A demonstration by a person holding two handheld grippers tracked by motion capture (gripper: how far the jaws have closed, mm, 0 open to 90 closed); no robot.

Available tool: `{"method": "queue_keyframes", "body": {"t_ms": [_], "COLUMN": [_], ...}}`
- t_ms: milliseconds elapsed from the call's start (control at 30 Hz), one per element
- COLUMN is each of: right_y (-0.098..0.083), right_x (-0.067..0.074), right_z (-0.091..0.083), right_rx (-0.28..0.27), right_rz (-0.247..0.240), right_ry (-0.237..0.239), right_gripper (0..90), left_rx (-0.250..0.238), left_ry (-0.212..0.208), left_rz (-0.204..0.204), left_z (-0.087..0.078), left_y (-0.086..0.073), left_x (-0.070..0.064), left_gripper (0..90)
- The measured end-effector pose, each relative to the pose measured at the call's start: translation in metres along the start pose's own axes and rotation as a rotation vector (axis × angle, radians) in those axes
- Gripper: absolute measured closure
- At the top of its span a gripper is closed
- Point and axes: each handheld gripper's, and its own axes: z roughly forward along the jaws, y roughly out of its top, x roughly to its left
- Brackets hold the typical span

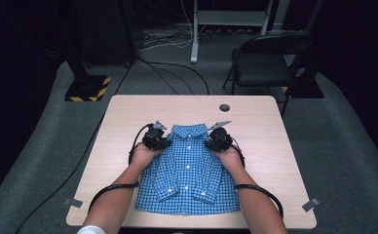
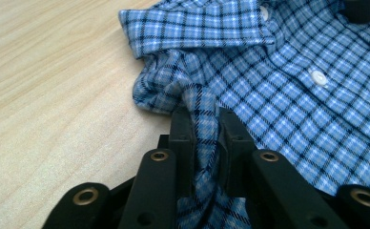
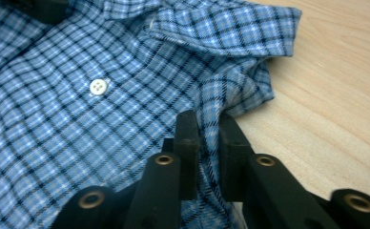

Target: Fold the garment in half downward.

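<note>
The small blue-checked cotton shirt [image 1: 187,170] lies flat on the pale wooden table [image 1: 265,122], both shoulders pinched by the closed left gripper [image 2: 205,125] and right gripper [image 3: 208,126]; thin folds could slip when lifted.

Bright, evenly lit table [image 1: 255,112] — dark surroundings, soft close-up focus

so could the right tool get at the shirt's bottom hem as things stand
Probably not right now: the right tool is shut on a pinched fold at the shoulder of the blue checked button-up shirt, and the bottom hem lies at the near edge, back by the person's forearms.
</note>
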Motion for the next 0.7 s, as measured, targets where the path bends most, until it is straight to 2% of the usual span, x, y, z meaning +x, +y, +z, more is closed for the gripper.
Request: {"method": "queue_keyframes", "body": {"t_ms": [200, 333, 500, 567, 700], "right_y": [-0.001, 0.001, 0.010, 0.016, 0.030], "right_x": [-0.001, 0.000, 0.000, 0.000, 0.002], "right_z": [-0.002, -0.006, -0.019, -0.028, -0.049], "right_rx": [-0.006, -0.027, -0.095, -0.143, -0.217], "right_rz": [-0.006, -0.011, -0.013, -0.012, -0.039], "right_ry": [0.004, -0.006, -0.021, -0.025, -0.035], "right_gripper": [83.6, 83.6, 83.6, 83.6, 83.3], "left_rx": [0.009, -0.007, -0.067, -0.096, -0.167], "left_ry": [0.010, 0.017, 0.037, 0.043, 0.050], "left_rz": [0.027, 0.038, 0.037, 0.044, 0.069], "left_z": [-0.002, -0.008, -0.023, -0.031, -0.050], "left_y": [0.001, 0.004, 0.015, 0.022, 0.033], "left_x": [-0.002, -0.001, 0.000, 0.000, -0.003], "left_gripper": [83.0, 83.3, 83.7, 83.8, 83.9]}}
